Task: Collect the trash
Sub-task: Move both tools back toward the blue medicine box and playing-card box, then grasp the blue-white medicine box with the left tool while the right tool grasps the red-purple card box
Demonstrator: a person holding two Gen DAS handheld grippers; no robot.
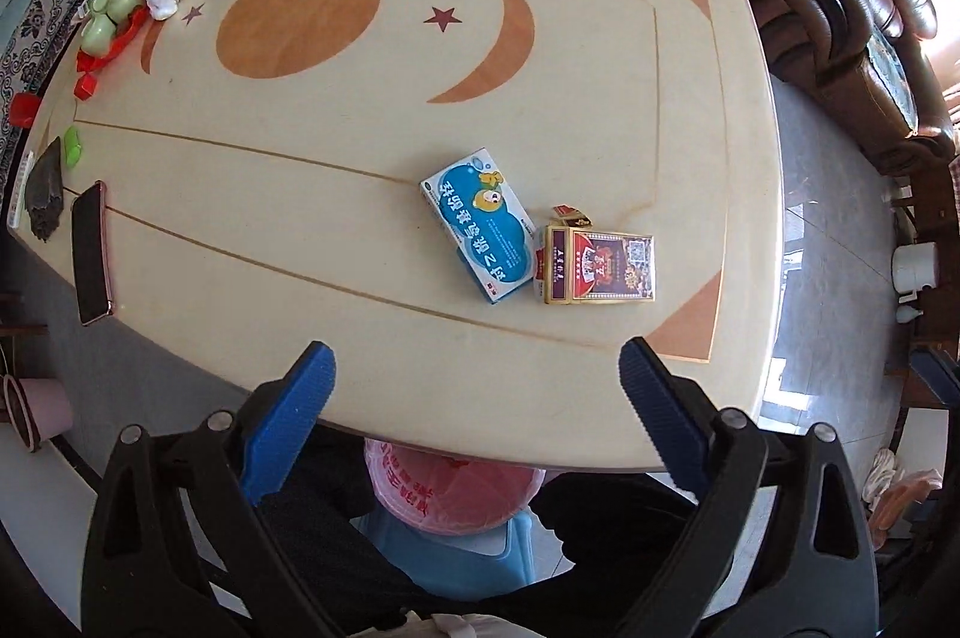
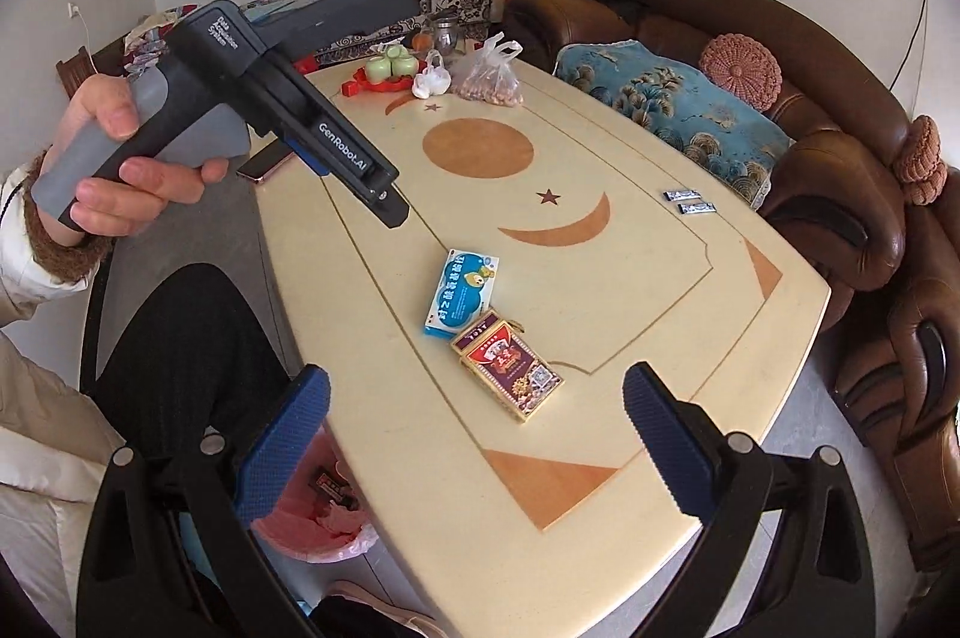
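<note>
Both tongs [image 1: 477,368] [image 2: 477,392] gaping empty, cream inlaid table [image 1: 360,218], two boxes [image 1: 480,224], brown sofa [image 2: 840,158] behind

Phone [image 1: 90,254], green cups [image 1: 111,17] (table's far edge)

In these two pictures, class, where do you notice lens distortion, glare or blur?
Left wrist view: the fisheye bows the table edge; sunlight glares on the floor at right; the blue medicine box is sharp. Right wrist view: the sofa curves with the lens; lighting is even, and the print on the cigarette pack stays readable.
</note>
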